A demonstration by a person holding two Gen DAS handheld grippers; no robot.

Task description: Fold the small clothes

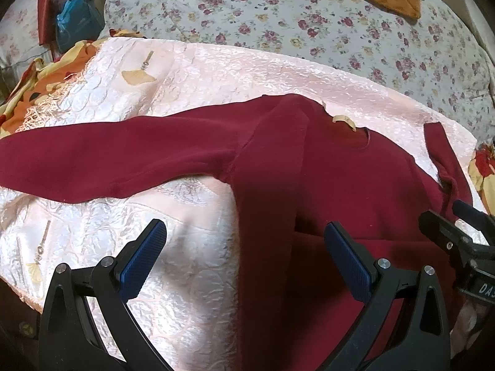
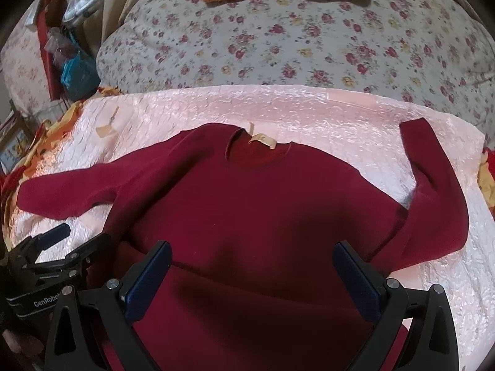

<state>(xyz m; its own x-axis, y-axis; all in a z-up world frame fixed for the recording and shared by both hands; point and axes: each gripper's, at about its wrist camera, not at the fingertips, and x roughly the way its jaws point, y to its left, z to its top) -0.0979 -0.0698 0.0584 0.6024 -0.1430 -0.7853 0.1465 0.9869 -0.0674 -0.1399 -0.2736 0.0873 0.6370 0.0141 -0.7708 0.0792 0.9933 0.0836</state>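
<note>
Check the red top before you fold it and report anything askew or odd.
The maroon long-sleeved top lies flat on the pink quilted cover, but its sleeves are uneven: one sleeve stretches out sideways, the other sleeve bends up toward the neck. No damage or stains show. Both hand-held grippers are open.

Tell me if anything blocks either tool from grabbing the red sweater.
Nothing visible does. The sweater lies spread flat on the pink quilt, both sleeves out to the sides. The left tool hangs open over its left edge, the right tool open over the lower body, with nothing lying on top of the fabric.
</note>
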